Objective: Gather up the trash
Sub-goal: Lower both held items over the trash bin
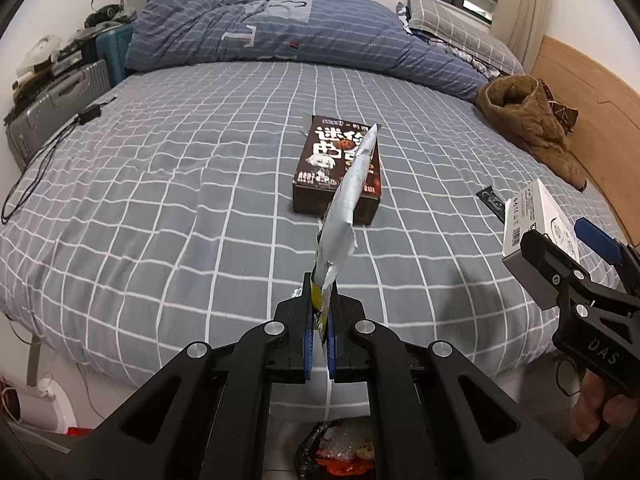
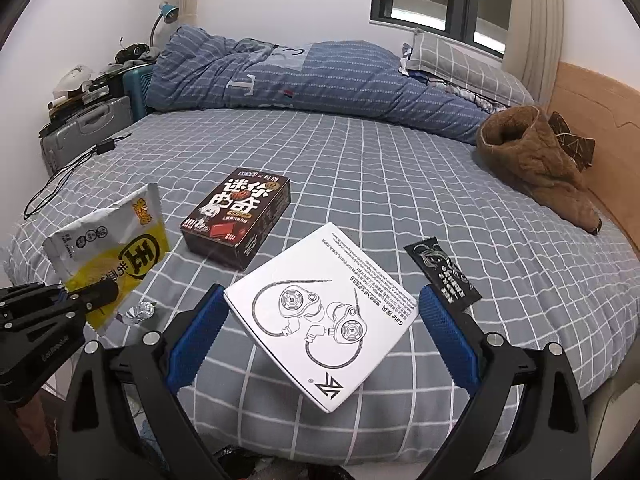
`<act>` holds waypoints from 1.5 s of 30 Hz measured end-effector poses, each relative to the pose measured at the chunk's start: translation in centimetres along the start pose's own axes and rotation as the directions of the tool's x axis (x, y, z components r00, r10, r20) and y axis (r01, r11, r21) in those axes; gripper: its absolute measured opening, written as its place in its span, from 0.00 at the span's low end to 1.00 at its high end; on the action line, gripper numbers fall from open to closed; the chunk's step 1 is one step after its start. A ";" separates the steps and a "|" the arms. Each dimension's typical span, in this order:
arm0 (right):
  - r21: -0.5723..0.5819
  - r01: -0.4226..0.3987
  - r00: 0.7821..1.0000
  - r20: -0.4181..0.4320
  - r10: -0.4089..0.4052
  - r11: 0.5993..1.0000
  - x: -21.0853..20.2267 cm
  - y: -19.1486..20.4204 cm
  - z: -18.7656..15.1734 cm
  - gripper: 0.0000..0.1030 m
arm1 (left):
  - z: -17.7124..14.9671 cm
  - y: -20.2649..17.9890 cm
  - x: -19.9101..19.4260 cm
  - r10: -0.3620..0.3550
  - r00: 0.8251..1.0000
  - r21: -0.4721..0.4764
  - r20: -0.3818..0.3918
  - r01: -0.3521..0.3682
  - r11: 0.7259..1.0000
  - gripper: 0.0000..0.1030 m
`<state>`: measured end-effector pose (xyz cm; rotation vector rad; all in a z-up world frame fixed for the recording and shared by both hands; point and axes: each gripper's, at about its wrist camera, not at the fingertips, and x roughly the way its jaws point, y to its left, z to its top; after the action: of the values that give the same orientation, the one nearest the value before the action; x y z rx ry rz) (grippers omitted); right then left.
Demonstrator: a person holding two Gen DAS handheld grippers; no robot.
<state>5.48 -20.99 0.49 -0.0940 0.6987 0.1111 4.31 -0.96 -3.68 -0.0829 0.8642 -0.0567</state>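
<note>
We see a grey bed sheet crossed by a white grid, and a blue quilt with thin pale stripes. The snack bag is white and yellow (silver on its inner side). The dark brown box carries white characters. The earphone box is white with black line drawings, the small wrapper black with white print. A brown fleece garment lies by the tan headboard.
</note>
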 end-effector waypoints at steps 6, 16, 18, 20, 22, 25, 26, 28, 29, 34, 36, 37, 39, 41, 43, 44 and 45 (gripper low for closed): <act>-0.002 0.004 1.000 -0.004 -0.004 1.000 -1.1 0.1 -0.9 0.89 | -1.0 -0.2 -0.8 -0.005 1.000 0.005 -0.004 0.005 1.000 0.04; 0.004 -0.001 1.000 -0.007 0.001 1.000 -3.6 0.1 -2.7 0.89 | -2.8 -0.4 -3.0 -0.010 1.000 -0.002 -0.002 0.010 1.000 0.04; 0.004 -0.003 1.000 -0.012 0.003 1.000 -4.0 0.2 -3.1 0.89 | -3.4 -0.6 -3.2 -0.011 1.000 0.000 -0.009 0.011 1.000 0.04; 0.002 -0.001 1.000 -0.015 0.001 1.000 -4.5 0.4 -3.6 0.89 | -3.9 -0.8 -3.4 -0.014 1.000 0.003 -0.015 0.014 1.000 0.04; 0.000 -0.001 1.000 -0.018 0.001 1.000 -4.9 0.5 -4.1 0.89 | -4.6 -1.0 -3.7 -0.018 1.000 0.007 -0.022 0.018 1.000 0.04; -0.004 0.001 1.000 -0.020 -0.001 1.000 -5.6 0.5 -4.7 0.89 | -5.4 -1.3 -4.1 -0.021 0.999 0.012 -0.028 0.022 1.000 0.04; -0.005 0.000 1.000 -0.022 -0.001 1.000 -5.8 0.6 -5.0 0.89 | -5.6 -1.2 -4.2 -0.022 0.999 0.010 -0.029 0.022 1.000 0.04; -0.004 -0.003 1.000 -0.028 0.003 1.000 -6.1 0.6 -5.5 0.89 | -6.0 -1.1 -4.7 -0.023 0.999 0.008 -0.030 0.023 1.000 0.04; -0.004 -0.005 1.000 -0.030 0.004 1.000 -6.3 0.7 -5.7 0.89 | -6.2 -1.1 -4.8 -0.022 0.999 0.007 -0.030 0.022 1.000 0.04; 0.002 -0.015 0.999 -0.044 0.015 1.000 -7.2 0.9 -6.9 0.89 | -7.5 -1.4 -5.4 -0.025 0.999 0.012 -0.043 0.025 1.000 0.04; 0.003 -0.016 0.999 -0.049 0.016 1.000 -7.6 1.0 -7.5 0.89 | -8.1 -1.5 -5.6 -0.030 0.998 0.016 -0.050 0.031 0.999 0.04; 0.003 -0.018 0.998 -0.054 0.018 1.000 -7.7 1.1 -7.8 0.89 | -8.4 -1.5 -5.7 -0.031 0.998 0.018 -0.054 0.032 0.999 0.04; -0.002 -0.019 0.998 -0.059 0.019 1.000 -8.2 1.3 -8.4 0.89 | -9.1 -1.4 -6.0 -0.033 0.998 0.017 -0.061 0.034 0.999 0.04; -0.002 -0.020 0.998 -0.062 0.020 1.000 -8.5 1.4 -8.8 0.89 | -9.6 -1.4 -6.2 -0.033 0.997 0.017 -0.069 0.035 0.999 0.04; 0.003 -0.023 0.998 -0.065 0.023 1.000 -9.0 1.4 -9.3 0.89 | -10.1 -1.4 -6.3 -0.035 0.997 0.019 -0.075 0.037 0.999 0.04; 0.004 -0.022 0.998 -0.066 0.023 1.000 -9.2 1.4 -9.5 0.89 | -10.3 -1.4 -6.4 -0.036 0.996 0.018 -0.077 0.037 0.999 0.04; 0.004 -0.022 0.997 -0.068 0.022 1.000 -9.3 1.5 -9.7 0.89 | -10.5 -1.4 -6.6 -0.036 0.996 0.017 -0.079 0.037 0.999 0.04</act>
<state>-8.00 -21.41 -0.97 -0.0869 0.7678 0.1286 -7.98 -2.36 -5.34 -0.0791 0.9407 -0.1027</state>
